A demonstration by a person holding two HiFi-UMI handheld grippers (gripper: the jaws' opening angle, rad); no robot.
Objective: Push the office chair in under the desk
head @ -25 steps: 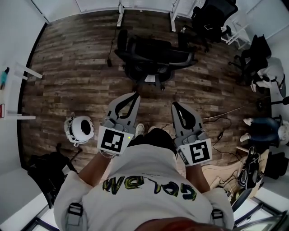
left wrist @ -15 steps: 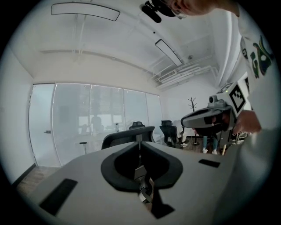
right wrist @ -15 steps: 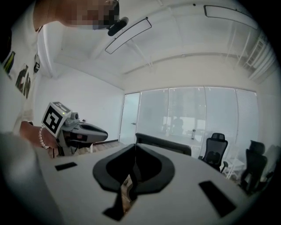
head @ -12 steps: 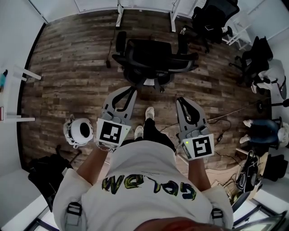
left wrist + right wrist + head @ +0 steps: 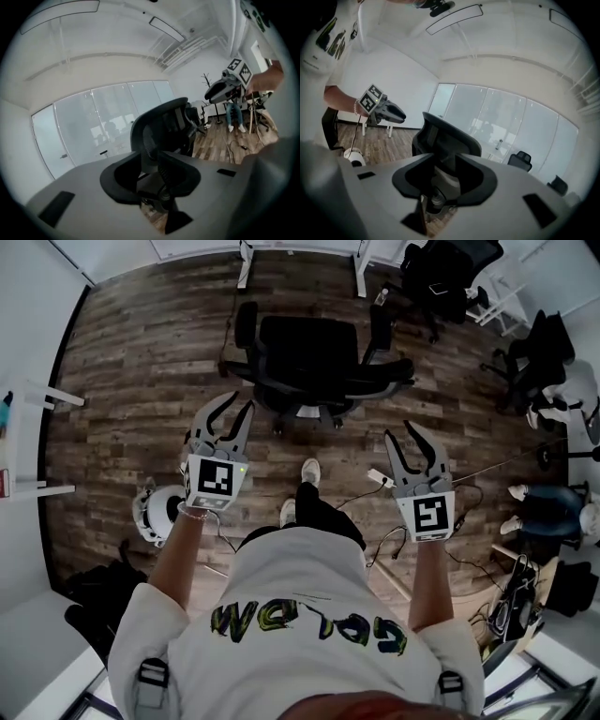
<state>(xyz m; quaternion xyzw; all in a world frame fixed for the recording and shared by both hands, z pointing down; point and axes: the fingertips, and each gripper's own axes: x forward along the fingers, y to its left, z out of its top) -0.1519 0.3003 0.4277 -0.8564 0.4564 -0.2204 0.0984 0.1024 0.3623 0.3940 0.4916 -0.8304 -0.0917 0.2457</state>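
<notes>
The desk (image 5: 246, 261) shows only as white legs on the far side of the chair from you, so the gap you're aiming for lies straight beyond the seat. The chair (image 5: 314, 352) stands short of those legs, with its backrest turned toward you and an armrest out to each side. It is not yet under the desk.

Your left gripper (image 5: 239, 405) is just behind the chair's left rear corner. Your right gripper (image 5: 399, 430) is a little further back, behind the right corner. Neither touches the chair. Both sets of jaws have just been opening and stand apart with nothing between the pads. The backrest only shows ahead through each gap.

To push well, I'd bring both grippers onto the backrest at an even height, one near each corner. Press equally on both sides so the chair rolls straight in between the legs rather than swivelling.
</notes>
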